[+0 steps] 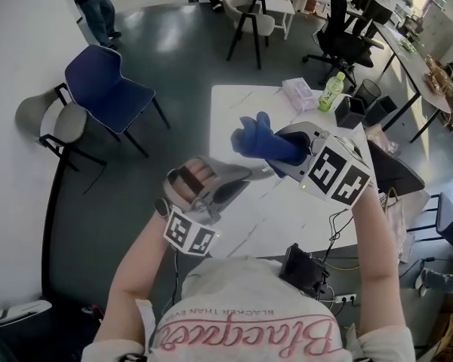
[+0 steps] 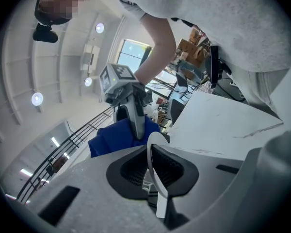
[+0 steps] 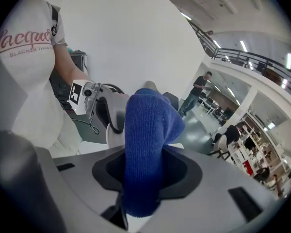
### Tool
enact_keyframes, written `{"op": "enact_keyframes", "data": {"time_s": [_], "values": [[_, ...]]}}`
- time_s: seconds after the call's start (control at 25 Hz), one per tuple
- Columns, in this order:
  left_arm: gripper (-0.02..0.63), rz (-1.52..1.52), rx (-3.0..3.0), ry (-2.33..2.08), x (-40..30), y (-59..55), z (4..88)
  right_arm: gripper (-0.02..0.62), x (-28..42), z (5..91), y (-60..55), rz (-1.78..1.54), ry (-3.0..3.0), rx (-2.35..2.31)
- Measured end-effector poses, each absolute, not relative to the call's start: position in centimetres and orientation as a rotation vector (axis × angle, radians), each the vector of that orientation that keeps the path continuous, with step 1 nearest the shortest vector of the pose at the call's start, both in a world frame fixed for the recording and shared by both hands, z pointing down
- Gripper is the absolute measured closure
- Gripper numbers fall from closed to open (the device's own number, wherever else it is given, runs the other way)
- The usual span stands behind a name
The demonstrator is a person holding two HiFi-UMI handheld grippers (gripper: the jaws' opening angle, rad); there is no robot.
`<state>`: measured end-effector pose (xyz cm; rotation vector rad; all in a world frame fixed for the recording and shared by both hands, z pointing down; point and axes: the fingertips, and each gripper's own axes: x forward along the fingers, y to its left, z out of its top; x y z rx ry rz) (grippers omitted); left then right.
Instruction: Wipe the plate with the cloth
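At the centre of the head view, the right gripper [image 1: 283, 153] is clamped on a blue cloth [image 1: 260, 140], above the white table [image 1: 241, 100]. At the table's upper right stand a green bottle [image 1: 332, 90] and a black box [image 1: 349, 111], contents unclear. Only the left gripper view shows the left gripper [image 2: 153, 171] closed on the white plate [image 2: 153, 142], held edge-on, with the cloth just beyond its rim.

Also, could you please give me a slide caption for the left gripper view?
Left gripper clamps a white plate edge-on while the right gripper holds a blue cloth just beyond it.
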<state>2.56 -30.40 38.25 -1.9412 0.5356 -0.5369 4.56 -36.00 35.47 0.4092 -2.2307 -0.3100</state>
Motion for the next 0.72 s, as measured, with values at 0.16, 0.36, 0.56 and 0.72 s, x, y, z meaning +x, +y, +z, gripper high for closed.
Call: {"op": "enact_keyframes", "data": {"time_s": [0.16,0.36,0.56,0.72], "values": [[0.584,-0.547,-1.924,0.504,2.9,-30.0,38.5,0.454,2.8,36.5,-35.7,-0.330,-2.205,0.289],[0.584,-0.575,-1.890,0.457,3.2,-29.4,39.2,0.454,1.9,38.6,-35.4,-0.353,-2.117,0.154],[0.583,-0.596,-1.868,0.422,3.4,-28.8,39.5,0.454,2.0,40.9,-35.5,-0.368,-2.024,0.088],[0.583,-0.594,-1.868,0.411,3.4,-28.7,39.4,0.454,2.6,42.9,-36.4,-0.342,-1.984,0.089]]}}
